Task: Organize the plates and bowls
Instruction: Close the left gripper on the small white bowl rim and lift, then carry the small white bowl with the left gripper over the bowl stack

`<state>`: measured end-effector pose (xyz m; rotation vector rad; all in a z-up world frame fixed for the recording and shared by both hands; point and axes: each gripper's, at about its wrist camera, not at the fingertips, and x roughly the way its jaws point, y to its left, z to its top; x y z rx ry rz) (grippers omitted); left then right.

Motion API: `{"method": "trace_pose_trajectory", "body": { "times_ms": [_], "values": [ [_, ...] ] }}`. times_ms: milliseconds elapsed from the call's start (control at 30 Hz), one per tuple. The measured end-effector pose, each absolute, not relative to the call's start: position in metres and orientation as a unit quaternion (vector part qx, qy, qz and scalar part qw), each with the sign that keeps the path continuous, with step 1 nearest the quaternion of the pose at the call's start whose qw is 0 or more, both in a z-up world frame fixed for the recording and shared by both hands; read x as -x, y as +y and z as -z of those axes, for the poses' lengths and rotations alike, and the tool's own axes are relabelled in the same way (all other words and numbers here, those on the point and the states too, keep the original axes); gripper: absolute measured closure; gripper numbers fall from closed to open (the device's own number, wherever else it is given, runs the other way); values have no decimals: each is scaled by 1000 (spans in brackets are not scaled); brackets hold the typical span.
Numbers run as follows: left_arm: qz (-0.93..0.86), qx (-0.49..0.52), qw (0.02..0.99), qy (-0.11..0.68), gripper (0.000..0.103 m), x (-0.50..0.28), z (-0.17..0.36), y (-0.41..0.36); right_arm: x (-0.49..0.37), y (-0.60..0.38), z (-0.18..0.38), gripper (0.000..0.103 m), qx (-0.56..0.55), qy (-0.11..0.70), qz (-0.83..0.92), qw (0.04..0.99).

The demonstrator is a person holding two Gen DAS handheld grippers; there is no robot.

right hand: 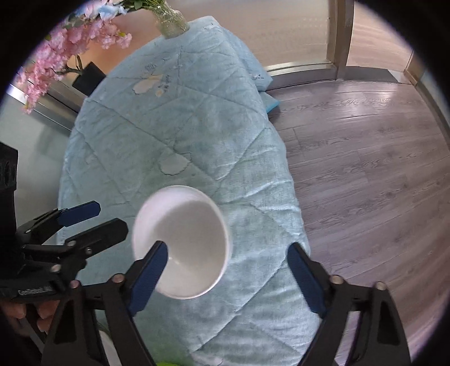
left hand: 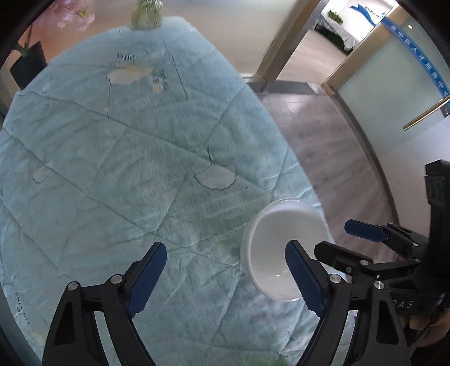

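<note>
A white bowl (left hand: 270,247) (right hand: 191,239) stands empty on the light blue quilted tablecloth (left hand: 126,157) (right hand: 174,118), close to the table's right edge. My left gripper (left hand: 225,278) is open above the cloth, and its right finger (left hand: 303,278) overlaps the bowl's near side. My right gripper (right hand: 227,278) is open too. Its left finger (right hand: 149,273) reaches over the bowl's inside, while its right finger (right hand: 306,281) stays well outside the rim. Each gripper appears in the other's view, the right gripper (left hand: 348,242) beside the bowl and the left gripper (right hand: 95,222) at the bowl's left. No plate shows.
A glass vase (left hand: 146,14) (right hand: 171,22) stands at the table's far end. Pink blossoms in a black pot (right hand: 56,48) are behind the table on the left. Wooden floor (right hand: 365,169) lies right of the table, with a glass door (left hand: 393,84) beyond.
</note>
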<state>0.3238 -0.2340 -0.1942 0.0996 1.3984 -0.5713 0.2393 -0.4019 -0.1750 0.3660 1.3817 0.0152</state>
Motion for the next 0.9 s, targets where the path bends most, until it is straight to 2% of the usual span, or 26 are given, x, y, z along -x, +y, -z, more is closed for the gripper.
{"method": "trace_pose_trajectory", "body": {
  "times_ms": [33, 100, 167, 233, 267, 333, 367, 433, 467, 700, 900],
  "values": [
    [260, -46, 725, 636, 27, -325, 198, -236, -240, -401, 179, 31, -171, 637, -9, 751],
    [265, -49, 715, 645, 33, -327, 209, -240, -243, -397, 183, 47, -166, 643, -8, 747],
    [268, -50, 711, 649, 43, -327, 214, -242, -243, -393, 185, 72, -160, 646, -9, 746],
    [267, -55, 708, 652, 60, -327, 219, -244, -244, -391, 188, 84, -168, 649, -9, 742],
    [269, -58, 704, 655, 62, -327, 223, -246, -243, -393, 189, 87, -176, 649, -7, 740],
    [276, -61, 699, 657, 77, -325, 225, -249, -244, -397, 193, 96, -183, 651, 11, 737],
    [283, -59, 696, 658, 79, -323, 227, -250, -243, -398, 193, 96, -187, 651, 14, 736],
    [291, -56, 693, 657, 94, -321, 227, -255, -243, -397, 194, 97, -189, 651, 22, 735],
    [297, -54, 690, 658, 96, -320, 227, -257, -244, -395, 194, 97, -185, 651, 25, 735],
    [285, -84, 703, 646, 98, -311, 220, -260, -245, -389, 191, 98, -186, 652, 39, 734],
    [273, -72, 730, 623, 98, -300, 169, -247, -238, -381, 149, 97, -179, 628, 32, 757]
  ]
}}
